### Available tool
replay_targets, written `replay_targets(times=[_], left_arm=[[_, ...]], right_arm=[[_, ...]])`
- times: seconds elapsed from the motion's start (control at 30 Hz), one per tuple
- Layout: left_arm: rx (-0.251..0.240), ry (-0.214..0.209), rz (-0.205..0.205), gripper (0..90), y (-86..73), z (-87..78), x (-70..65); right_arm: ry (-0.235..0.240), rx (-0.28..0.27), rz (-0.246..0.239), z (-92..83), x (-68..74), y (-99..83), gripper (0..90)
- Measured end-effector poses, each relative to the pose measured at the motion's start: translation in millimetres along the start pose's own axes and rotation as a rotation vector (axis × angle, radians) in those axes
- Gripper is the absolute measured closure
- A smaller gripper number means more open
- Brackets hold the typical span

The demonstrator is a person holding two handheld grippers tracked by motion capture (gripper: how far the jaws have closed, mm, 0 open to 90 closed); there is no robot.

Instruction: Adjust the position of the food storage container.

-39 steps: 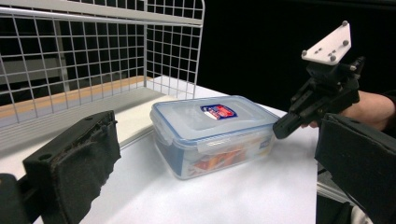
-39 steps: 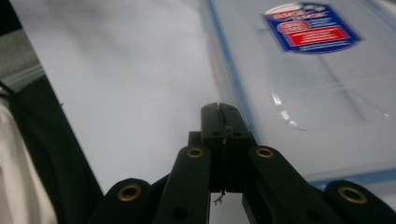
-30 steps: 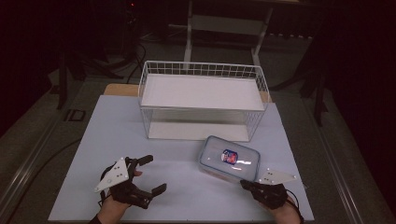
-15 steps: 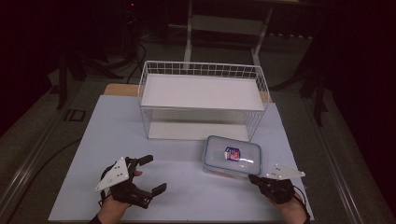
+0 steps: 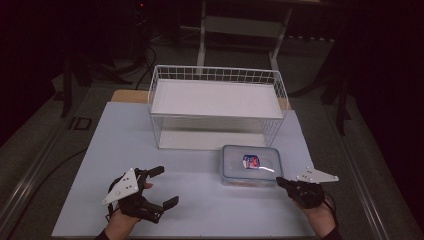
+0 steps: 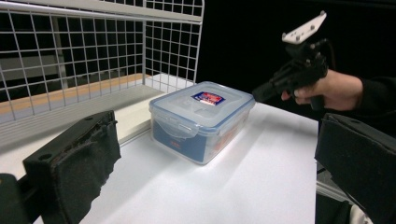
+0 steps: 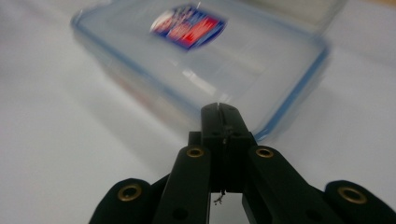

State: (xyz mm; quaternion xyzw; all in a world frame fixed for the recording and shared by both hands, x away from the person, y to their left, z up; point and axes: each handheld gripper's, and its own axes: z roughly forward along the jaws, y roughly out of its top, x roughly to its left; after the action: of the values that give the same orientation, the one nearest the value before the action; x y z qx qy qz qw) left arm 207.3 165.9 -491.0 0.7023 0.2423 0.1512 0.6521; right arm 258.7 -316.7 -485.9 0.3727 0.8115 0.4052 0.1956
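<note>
I work over a pale table in a dark room. My left gripper rests with jaws wide apart, nothing between them. Ahead of it stands an empty white wire basket. The clear lidded food container sits just before my right gripper, whose jaws are pressed together, empty.

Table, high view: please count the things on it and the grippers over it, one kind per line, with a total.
Wire basket: 1
Lidded plastic box: 1
Grippers: 2, the left gripper open, the right gripper shut beside the box
Total: 4
</note>
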Motion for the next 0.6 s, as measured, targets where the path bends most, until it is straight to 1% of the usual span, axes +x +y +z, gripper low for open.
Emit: replay_targets(times=[0.03, 0.07, 0.17, 0.2, 0.23, 0.27, 0.33, 0.37, 0.43, 0.47, 0.53, 0.6], left_arm=[[0.002, -0.002, -0.001, 0.0, -0.3, 0.2, 0.4], [0.003, -0.001, -0.001, 0.0, -0.5, 0.3, 0.5], [0.005, -0.001, -0.002, 0.0, -0.8, 0.7, 0.8], [0.004, -0.002, -0.005, 0.0, -1.0, 0.7, 0.7], [0.006, -0.002, -0.007, 0.0, -1.2, 0.8, 0.8], [0.008, -0.002, -0.007, 0.0, -1.3, 1.0, 0.8], [0.010, -0.004, -0.005, 0.0, -1.6, 1.3, 1.1], [0.012, -0.002, -0.005, 0.0, -1.7, 1.8, 1.3], [0.017, -0.007, -0.014, 0.0, -2.1, 2.4, 1.9], [0.019, -0.007, -0.015, 0.0, -2.2, 2.5, 2.0], [0.021, -0.007, -0.011, 0.0, -2.2, 2.5, 1.7], [0.019, -0.006, -0.010, 0.0, -2.0, 2.3, 1.5]], right_arm=[[-0.013, -0.006, -0.001, -1.0, -2.6, 2.3, 90.0], [-0.030, -0.012, 0.000, -1.6, -8.2, 5.9, 90.0], [-0.071, -0.008, 0.029, 3.4, -27.7, 10.8, 90.0], [-0.077, -0.004, 0.036, 5.8, -32.7, 11.2, 90.0], [-0.088, 0.002, 0.058, 9.6, -40.2, 11.4, 90.0], [-0.089, 0.005, 0.070, 12.6, -45.3, 11.5, 90.0], [-0.103, 0.017, 0.077, 18.5, -52.4, 11.7, 90.0], [-0.098, 0.019, 0.084, 21.1, -54.8, 11.9, 90.0], [-0.099, 0.029, 0.084, 26.5, -57.4, 12.4, 90.0], [-0.091, 0.031, 0.087, 29.1, -57.1, 13.0, 90.0], [-0.079, 0.039, 0.078, 34.3, -54.8, 14.4, 90.0], [-0.095, 0.039, 0.068, 36.9, -52.6, 16.4, 90.0]])
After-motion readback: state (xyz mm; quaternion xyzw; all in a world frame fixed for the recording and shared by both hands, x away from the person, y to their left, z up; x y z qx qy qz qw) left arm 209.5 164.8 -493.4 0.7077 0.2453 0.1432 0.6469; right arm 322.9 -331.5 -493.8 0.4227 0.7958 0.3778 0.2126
